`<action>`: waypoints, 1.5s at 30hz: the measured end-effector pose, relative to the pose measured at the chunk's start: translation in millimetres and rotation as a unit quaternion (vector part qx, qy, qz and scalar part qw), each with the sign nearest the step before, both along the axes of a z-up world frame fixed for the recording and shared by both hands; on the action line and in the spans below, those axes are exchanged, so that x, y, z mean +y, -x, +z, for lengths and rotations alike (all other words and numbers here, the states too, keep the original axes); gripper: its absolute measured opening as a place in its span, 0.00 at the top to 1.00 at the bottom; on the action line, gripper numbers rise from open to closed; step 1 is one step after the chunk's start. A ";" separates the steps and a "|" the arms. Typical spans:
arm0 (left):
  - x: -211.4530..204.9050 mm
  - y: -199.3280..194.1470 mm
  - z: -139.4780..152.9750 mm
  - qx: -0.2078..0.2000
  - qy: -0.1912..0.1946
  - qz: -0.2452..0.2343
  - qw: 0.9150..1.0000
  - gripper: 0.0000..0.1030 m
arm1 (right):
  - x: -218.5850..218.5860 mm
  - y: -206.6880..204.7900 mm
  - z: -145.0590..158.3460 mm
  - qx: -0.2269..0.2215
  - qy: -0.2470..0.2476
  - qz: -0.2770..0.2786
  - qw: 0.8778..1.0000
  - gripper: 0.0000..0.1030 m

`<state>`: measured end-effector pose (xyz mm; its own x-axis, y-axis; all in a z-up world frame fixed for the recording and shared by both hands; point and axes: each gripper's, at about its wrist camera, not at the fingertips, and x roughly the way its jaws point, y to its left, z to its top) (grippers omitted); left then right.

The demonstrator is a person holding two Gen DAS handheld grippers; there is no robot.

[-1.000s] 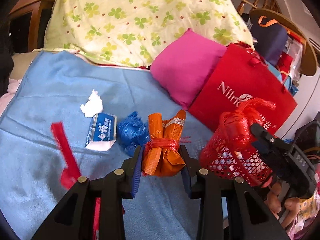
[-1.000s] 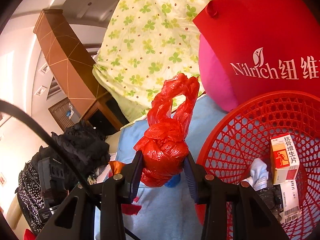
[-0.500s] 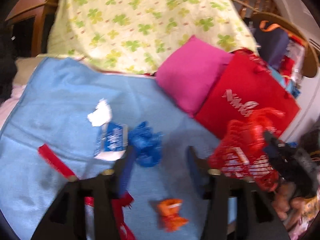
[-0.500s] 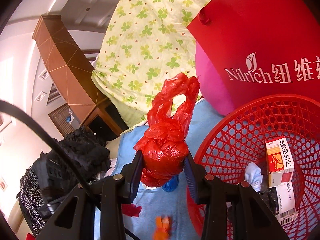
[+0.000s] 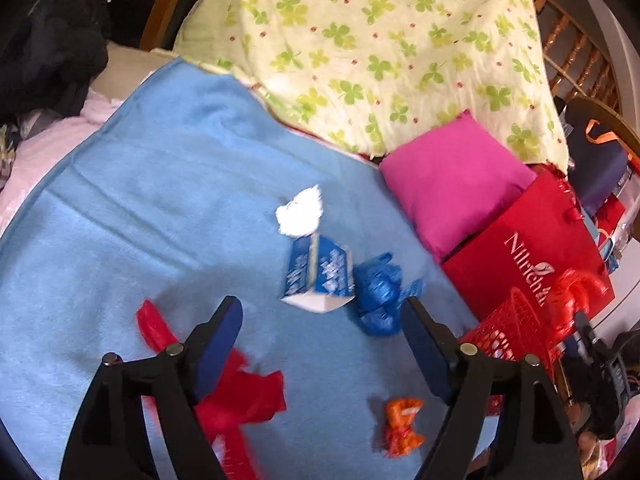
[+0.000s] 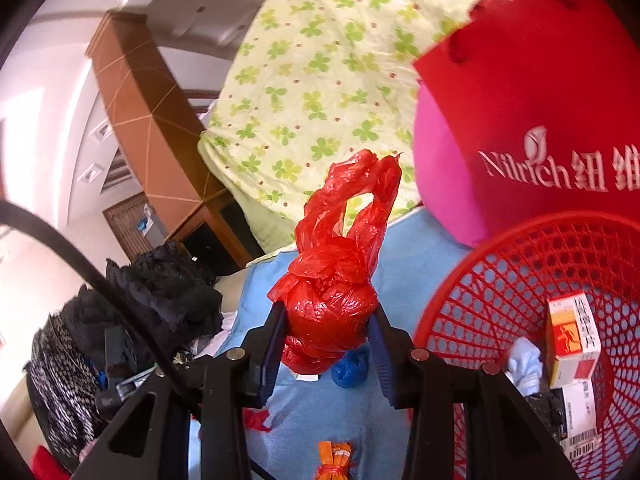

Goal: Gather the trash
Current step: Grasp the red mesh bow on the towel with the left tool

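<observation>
My left gripper (image 5: 322, 340) hangs over the blue blanket (image 5: 160, 208) with its jaws opening and nothing between them. Beyond its tips lie a blue-and-white carton (image 5: 318, 276), a white tissue wad (image 5: 300, 216) and a crumpled blue bag (image 5: 378, 296). The orange wrapper bundle (image 5: 400, 426) lies loose on the blanket below the right finger; red scraps (image 5: 240, 396) lie by the left finger. My right gripper (image 6: 326, 344) is shut on a knotted red plastic bag (image 6: 330, 316), held left of the red mesh basket (image 6: 500, 288), which holds boxes (image 6: 572, 344).
A pink cushion (image 5: 452, 192) and a red paper bag (image 5: 528, 256) stand right of the blanket. A clover-print quilt (image 5: 380, 48) is piled behind. Dark clothes (image 6: 160, 292) lie at the left. The basket (image 5: 508, 332) sits at the blanket's right edge.
The left gripper opened and let go of the orange bundle, which dropped onto the blanket. The gripper then swung left, toward the carton. The right gripper kept still, holding the red bag.
</observation>
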<state>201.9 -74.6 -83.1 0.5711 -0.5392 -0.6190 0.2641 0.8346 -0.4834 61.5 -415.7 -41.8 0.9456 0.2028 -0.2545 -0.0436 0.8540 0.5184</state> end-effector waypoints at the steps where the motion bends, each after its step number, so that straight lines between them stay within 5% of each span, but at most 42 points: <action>1: 5.6 0.5 -6.4 0.011 0.000 0.002 1.000 0.20 | 5.4 0.4 2.0 -0.005 0.009 0.004 1.000 0.58; 8: 42.3 14.5 -72.5 0.127 0.042 -0.004 0.991 0.14 | 27.6 -6.9 1.0 -0.003 0.031 0.023 0.999 0.58; 20: 53.1 53.8 -56.0 0.063 -0.043 -0.011 0.997 0.14 | 56.0 -21.3 -2.0 0.005 0.056 0.045 0.997 0.58; 38: 34.1 49.5 -92.3 0.058 -0.225 -0.008 0.973 0.14 | 61.6 -23.2 -4.0 0.009 0.078 0.048 0.996 0.57; 39: 34.4 47.5 -93.2 0.059 -0.227 -0.003 0.972 0.19 | 62.2 -22.3 -3.9 0.009 0.081 0.047 0.996 0.57; 42: 40.2 39.9 -93.7 0.066 -0.233 0.019 0.970 0.56 | 62.8 -19.8 -3.4 0.006 0.086 0.043 0.995 0.57; 45: 44.7 40.4 -86.0 0.064 -0.203 0.024 0.977 0.60 | 60.4 -18.7 -2.8 0.004 0.085 0.041 0.995 0.57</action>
